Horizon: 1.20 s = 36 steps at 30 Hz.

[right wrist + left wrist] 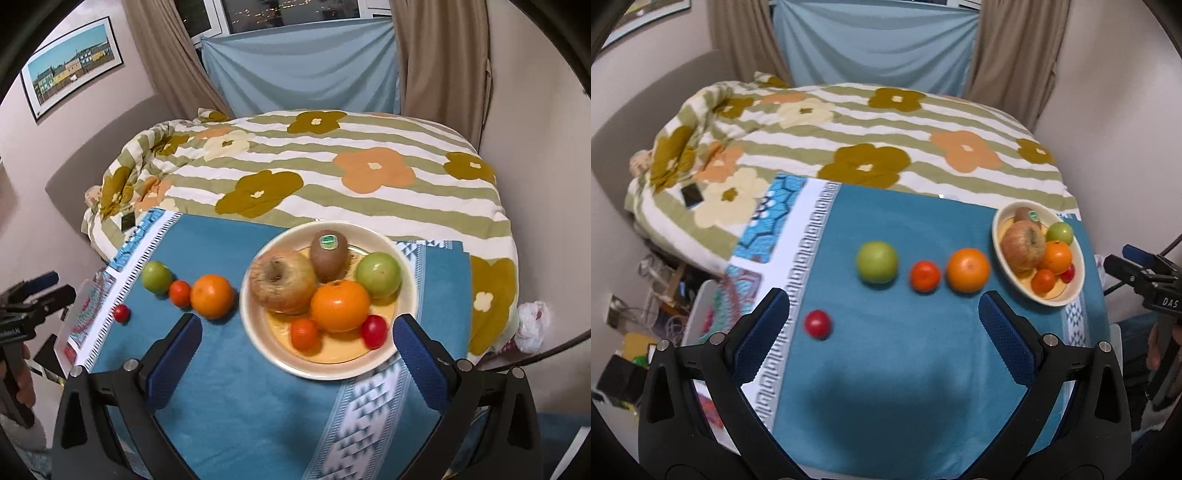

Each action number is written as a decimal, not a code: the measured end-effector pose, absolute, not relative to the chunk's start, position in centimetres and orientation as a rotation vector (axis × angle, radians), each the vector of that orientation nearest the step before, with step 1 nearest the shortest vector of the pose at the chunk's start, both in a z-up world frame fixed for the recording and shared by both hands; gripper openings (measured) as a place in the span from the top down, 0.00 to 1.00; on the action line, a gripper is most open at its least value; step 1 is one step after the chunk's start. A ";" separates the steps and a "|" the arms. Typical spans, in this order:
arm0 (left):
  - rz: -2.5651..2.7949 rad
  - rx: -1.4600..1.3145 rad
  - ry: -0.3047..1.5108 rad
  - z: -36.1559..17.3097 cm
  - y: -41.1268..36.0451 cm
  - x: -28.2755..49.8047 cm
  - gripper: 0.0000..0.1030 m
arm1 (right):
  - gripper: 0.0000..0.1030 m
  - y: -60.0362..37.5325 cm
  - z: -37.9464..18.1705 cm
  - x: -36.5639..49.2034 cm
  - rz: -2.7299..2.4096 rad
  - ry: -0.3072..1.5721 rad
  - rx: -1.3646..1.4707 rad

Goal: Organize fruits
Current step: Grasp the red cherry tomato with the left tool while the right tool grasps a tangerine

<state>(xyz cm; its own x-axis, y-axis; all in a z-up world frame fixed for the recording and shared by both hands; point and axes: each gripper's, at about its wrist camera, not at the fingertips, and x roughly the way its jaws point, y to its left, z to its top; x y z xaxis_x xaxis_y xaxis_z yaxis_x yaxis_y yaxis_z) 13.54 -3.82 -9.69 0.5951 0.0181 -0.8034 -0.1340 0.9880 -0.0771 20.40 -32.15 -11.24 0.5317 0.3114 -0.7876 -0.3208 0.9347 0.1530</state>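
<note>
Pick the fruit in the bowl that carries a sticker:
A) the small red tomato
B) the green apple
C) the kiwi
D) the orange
C: the brown kiwi at the back of the bowl has a green and white sticker on top; the orange, green apple and small red tomato show bare skin.

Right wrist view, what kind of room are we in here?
Most likely a bedroom at home: a bed under a flowered quilt, beige curtains at a window, and a framed picture on the wall. The fruit sits on a blue cloth.
</note>
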 end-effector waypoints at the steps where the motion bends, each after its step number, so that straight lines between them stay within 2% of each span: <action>1: 0.090 -0.130 0.929 -9.6 -3.0 13.2 0.00 | 0.00 -31.6 -11.0 20.0 0.359 0.925 -0.012; 9: 0.068 -0.098 0.956 -11.3 1.4 12.2 0.00 | 0.00 -27.1 -10.8 18.4 0.288 0.904 0.011; 23: -0.110 0.014 1.046 -18.3 4.6 13.1 0.02 | 0.00 -19.8 -16.4 17.0 0.209 0.963 0.045; 28: -0.179 0.056 1.063 -20.4 4.3 14.2 0.12 | 0.00 -17.4 -18.4 17.2 0.215 0.973 0.020; 31: -0.211 0.084 1.078 -21.5 3.8 14.8 0.24 | 0.01 -16.3 -19.5 17.7 0.224 0.980 0.009; 33: -0.229 0.096 1.090 -22.3 3.5 15.1 0.26 | 0.06 -15.5 -20.1 18.0 0.229 0.988 -0.010; 36: -0.243 0.112 1.106 -23.2 3.2 15.3 0.35 | 0.12 -14.7 -21.2 18.7 0.234 1.010 -0.028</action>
<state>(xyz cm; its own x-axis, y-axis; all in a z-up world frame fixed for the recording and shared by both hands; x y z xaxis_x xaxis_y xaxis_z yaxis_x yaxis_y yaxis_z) 15.27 3.20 -23.16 0.4250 -0.1385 -0.8945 0.2499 0.9678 -0.0311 18.66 -14.65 -21.16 0.5089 0.1811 -0.8415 -0.2069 0.9747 0.0847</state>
